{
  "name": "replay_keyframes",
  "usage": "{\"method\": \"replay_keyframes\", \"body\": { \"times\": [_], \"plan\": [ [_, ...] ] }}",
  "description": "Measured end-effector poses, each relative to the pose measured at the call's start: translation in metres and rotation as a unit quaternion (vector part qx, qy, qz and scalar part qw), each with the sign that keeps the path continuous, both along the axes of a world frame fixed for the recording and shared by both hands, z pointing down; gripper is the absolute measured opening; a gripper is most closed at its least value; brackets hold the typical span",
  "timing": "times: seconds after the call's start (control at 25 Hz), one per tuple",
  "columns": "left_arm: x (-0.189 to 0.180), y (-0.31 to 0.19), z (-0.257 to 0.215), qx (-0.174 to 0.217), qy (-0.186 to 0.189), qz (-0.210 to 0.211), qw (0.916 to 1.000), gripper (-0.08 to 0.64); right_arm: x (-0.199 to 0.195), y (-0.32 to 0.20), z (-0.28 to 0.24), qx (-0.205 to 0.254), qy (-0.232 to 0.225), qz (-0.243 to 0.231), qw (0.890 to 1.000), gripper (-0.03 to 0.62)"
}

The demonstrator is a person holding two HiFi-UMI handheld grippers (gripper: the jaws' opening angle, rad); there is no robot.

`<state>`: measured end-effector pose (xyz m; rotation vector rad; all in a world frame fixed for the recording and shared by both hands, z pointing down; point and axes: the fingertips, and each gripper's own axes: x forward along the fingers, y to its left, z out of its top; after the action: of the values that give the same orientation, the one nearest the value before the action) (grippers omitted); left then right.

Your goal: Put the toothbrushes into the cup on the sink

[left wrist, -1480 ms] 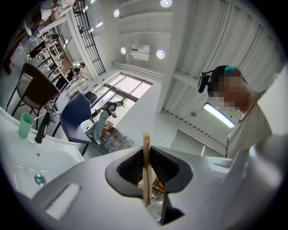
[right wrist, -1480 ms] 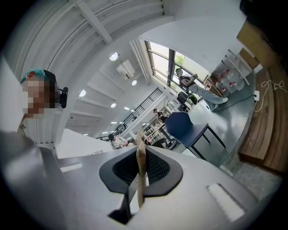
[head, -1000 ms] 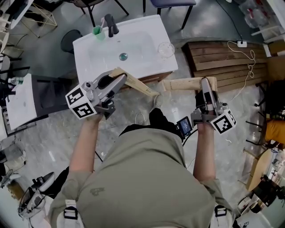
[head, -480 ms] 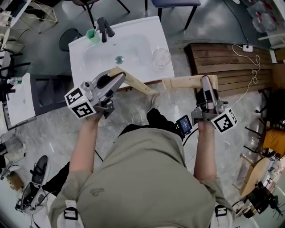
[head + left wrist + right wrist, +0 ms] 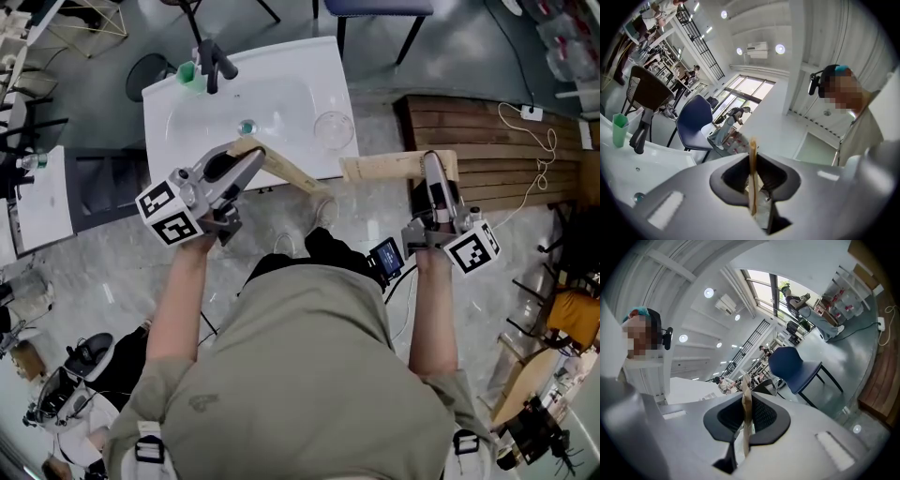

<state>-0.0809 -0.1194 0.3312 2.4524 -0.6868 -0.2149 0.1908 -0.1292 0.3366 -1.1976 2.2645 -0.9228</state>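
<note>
My left gripper [image 5: 251, 167] is shut on a long pale wooden toothbrush [image 5: 291, 175] that slants from the sink's front edge down to the right. In the left gripper view this toothbrush [image 5: 752, 174] shows edge-on between the pads. My right gripper [image 5: 432, 172] is shut on a second wooden toothbrush [image 5: 380, 169], which lies level and points left; it shows as a thin strip [image 5: 746, 416] in the right gripper view. On the white sink [image 5: 281, 70] a clear glass cup [image 5: 333, 129] stands at the front right corner. A green cup [image 5: 187, 72] [image 5: 619, 130] stands by the black tap [image 5: 212, 61].
A blue chair [image 5: 373, 7] [image 5: 693, 124] stands behind the sink. Wooden decking [image 5: 487, 141] with a white cable lies to the right. A dark cabinet and a white table [image 5: 42, 202] are on the left. Other people move in the far background.
Both grippers keep their hold on the toothbrushes in much the same pose. The head view has drifted, so the sink sits slightly further left and lower in the picture.
</note>
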Motion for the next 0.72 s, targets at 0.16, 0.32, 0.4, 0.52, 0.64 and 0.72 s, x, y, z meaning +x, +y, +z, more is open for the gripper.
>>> {"method": "replay_keyframes", "body": {
  "times": [0.16,0.32,0.4,0.52,0.64,0.72],
  "plan": [
    [0.006,-0.007,0.0,0.0,-0.009,-0.011,0.9999,0.051,0.006,-0.014,0.004,-0.003,-0.004,-0.012,1.0,0.016],
    [0.009,-0.012,0.003,-0.001,-0.014,-0.021,0.9997,0.051,0.007,-0.027,0.01,-0.005,-0.001,-0.019,1.0,0.017],
    [0.009,-0.013,0.005,-0.004,-0.016,-0.025,0.9996,0.051,0.006,-0.033,0.013,-0.006,0.0,-0.021,1.0,0.017],
    [0.01,-0.015,0.009,-0.008,-0.019,-0.03,0.9993,0.051,0.005,-0.042,0.018,-0.007,0.001,-0.023,1.0,0.017],
    [0.01,-0.015,0.012,-0.013,-0.021,-0.034,0.9991,0.051,0.001,-0.05,0.024,-0.008,0.008,-0.026,1.0,0.016],
    [0.007,-0.015,0.014,-0.016,-0.022,-0.036,0.999,0.051,-0.003,-0.056,0.028,-0.009,0.015,-0.027,0.999,0.017]
  ]
}}
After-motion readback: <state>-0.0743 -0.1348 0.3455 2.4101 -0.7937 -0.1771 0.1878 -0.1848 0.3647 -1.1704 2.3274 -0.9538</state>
